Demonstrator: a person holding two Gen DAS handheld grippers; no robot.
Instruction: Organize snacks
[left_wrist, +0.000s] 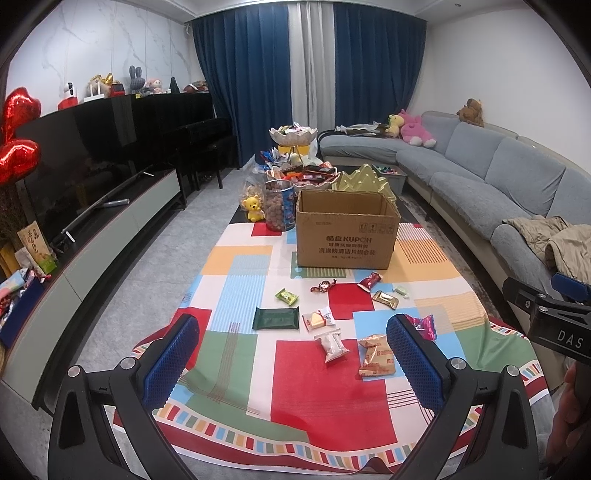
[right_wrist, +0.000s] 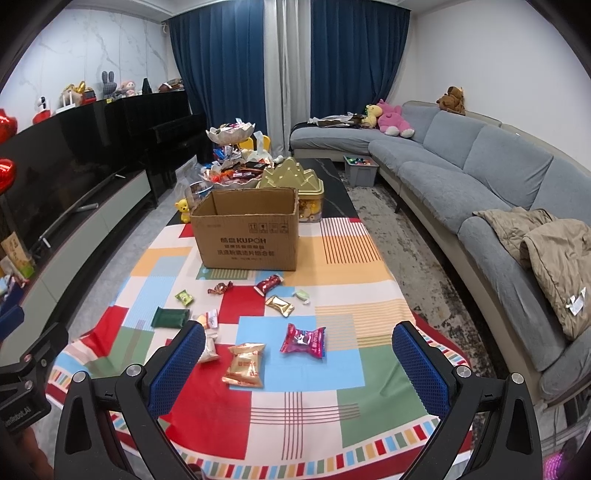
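Observation:
An open cardboard box (left_wrist: 347, 236) (right_wrist: 248, 236) stands on a colourful patchwork cloth (left_wrist: 332, 398) (right_wrist: 295, 417). Several wrapped snacks lie loose in front of it: a dark green packet (left_wrist: 276, 318) (right_wrist: 170, 317), a clear white packet (left_wrist: 332, 346), a gold-orange packet (left_wrist: 376, 356) (right_wrist: 245, 364), a pink packet (left_wrist: 424, 326) (right_wrist: 303, 340), a red packet (left_wrist: 369, 281) (right_wrist: 269, 283) and a gold packet (left_wrist: 385, 299) (right_wrist: 279, 305). My left gripper (left_wrist: 293, 354) is open above the cloth's near end, holding nothing. My right gripper (right_wrist: 298, 360) is open too, with the gold-orange and pink packets lying between its fingers' lines of sight.
Behind the box are a tiered snack dish (left_wrist: 293, 134), a jar of nuts (left_wrist: 279, 205), a yellow bear toy (left_wrist: 253, 208) and a gold tin (right_wrist: 293, 190). A TV cabinet (left_wrist: 110, 236) runs along the left; a grey sofa (right_wrist: 480, 184) with a jacket (right_wrist: 554, 258) along the right.

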